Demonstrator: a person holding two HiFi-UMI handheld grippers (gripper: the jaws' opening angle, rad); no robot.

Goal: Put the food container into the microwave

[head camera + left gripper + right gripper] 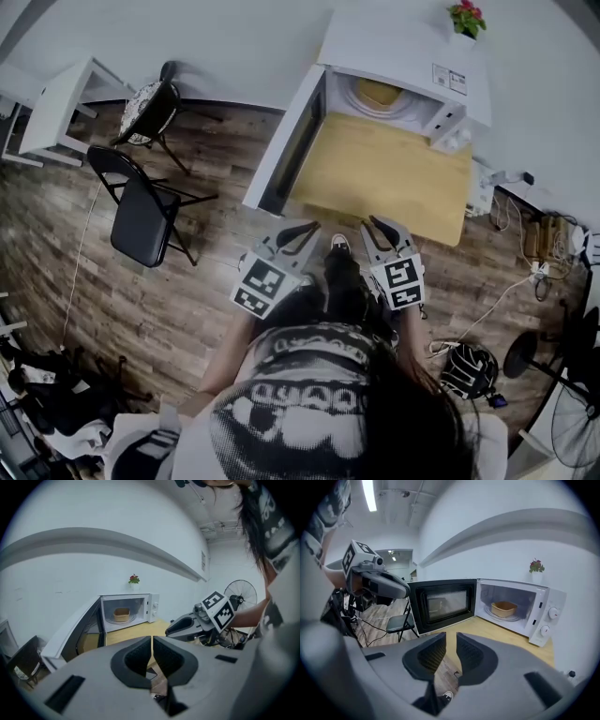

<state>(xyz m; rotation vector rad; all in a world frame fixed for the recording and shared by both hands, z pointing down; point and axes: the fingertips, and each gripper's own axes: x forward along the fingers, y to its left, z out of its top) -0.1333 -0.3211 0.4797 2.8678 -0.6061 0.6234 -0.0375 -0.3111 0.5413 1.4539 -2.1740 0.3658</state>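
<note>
**A:** So, food container placed yet?

**B:** Yep, it's been set inside the microwave. Left hand-held gripper is pinched closed, empty; right hand-held gripper is parted, empty. Door not yet shut.

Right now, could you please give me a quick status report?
Left gripper shut, empty; right gripper open, empty. Food container already inside microwave. Door open; nothing blocking.

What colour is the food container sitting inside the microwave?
Tan; the food container shows best in the right gripper view.
</note>
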